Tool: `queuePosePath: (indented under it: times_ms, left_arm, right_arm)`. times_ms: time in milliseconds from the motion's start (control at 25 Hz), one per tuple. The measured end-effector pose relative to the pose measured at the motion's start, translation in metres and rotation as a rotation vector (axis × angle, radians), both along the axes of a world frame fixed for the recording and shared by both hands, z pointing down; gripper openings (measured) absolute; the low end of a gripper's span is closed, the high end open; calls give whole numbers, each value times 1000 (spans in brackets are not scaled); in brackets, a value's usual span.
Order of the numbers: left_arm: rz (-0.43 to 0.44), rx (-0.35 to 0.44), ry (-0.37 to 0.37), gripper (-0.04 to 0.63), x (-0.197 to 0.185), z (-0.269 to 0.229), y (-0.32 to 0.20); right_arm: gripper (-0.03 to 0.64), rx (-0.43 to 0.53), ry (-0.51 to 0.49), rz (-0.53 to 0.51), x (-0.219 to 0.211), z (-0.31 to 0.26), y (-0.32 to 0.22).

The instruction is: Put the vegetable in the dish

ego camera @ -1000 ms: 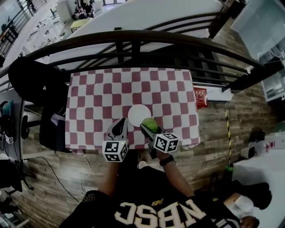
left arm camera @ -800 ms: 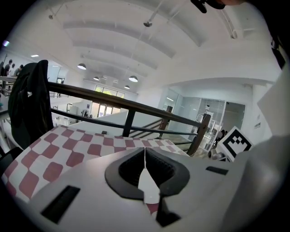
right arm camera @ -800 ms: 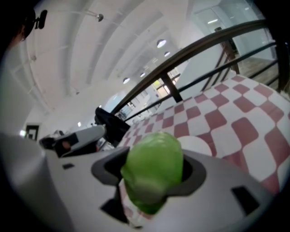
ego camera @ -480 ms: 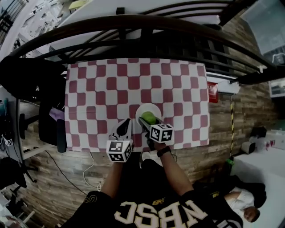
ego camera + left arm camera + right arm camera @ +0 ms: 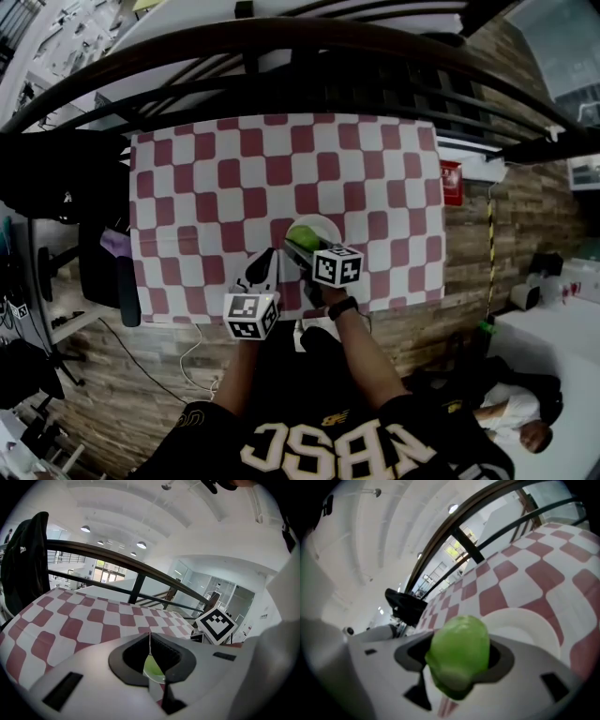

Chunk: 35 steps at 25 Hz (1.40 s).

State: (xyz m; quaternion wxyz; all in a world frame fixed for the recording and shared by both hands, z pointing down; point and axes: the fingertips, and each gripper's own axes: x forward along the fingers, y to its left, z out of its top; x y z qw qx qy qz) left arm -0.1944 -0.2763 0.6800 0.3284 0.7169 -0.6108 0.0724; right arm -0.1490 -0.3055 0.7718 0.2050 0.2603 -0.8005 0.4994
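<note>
1. A bench (image 5: 206, 187) covered in a red and white checked cloth stands in front of a dark curved railing (image 5: 281, 56).
2. A round white dish (image 5: 323, 225) sits on the cloth near the person's edge of the bench.
3. The right gripper (image 5: 296, 247) is clamped on a green vegetable (image 5: 459, 648), with its jaws pressing on both sides.
4. From above, the vegetable overlaps the near left part of the dish. Whether it touches the dish cannot be told.
5. The left gripper (image 5: 150, 641) is just left of the dish, over the cloth. Its jaws are closed together with nothing between them.
</note>
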Motion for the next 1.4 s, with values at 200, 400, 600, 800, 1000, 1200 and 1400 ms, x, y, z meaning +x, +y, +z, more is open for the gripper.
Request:
queuePosePath:
  times_ms: [200, 400, 600, 800, 1000, 1200, 1400]
  left_arm:
    - [21, -9, 1, 28, 8, 2, -3]
    - [35, -20, 5, 28, 17, 4, -2]
    - [39, -28, 3, 28, 19, 5, -1]
    - [49, -35, 8, 28, 24, 9, 2]
    - [54, -25, 11, 28, 29, 5, 4]
    - [46, -6, 5, 28, 26, -1, 9]
    - [24, -12, 10, 28, 21, -1, 14]
  right_arm:
    - [259, -9, 77, 70, 4, -1, -4]
    - [291, -8, 161, 75, 13, 2, -3]
    - [336, -6, 199, 136, 32, 1, -9]
    - [339, -36, 194, 191, 48, 2, -9]
    - [345, -64, 181, 215, 56, 3, -6]
    - [360, -57, 219, 270, 70, 4, -7]
    - [379, -33, 284, 272, 87, 9, -13]
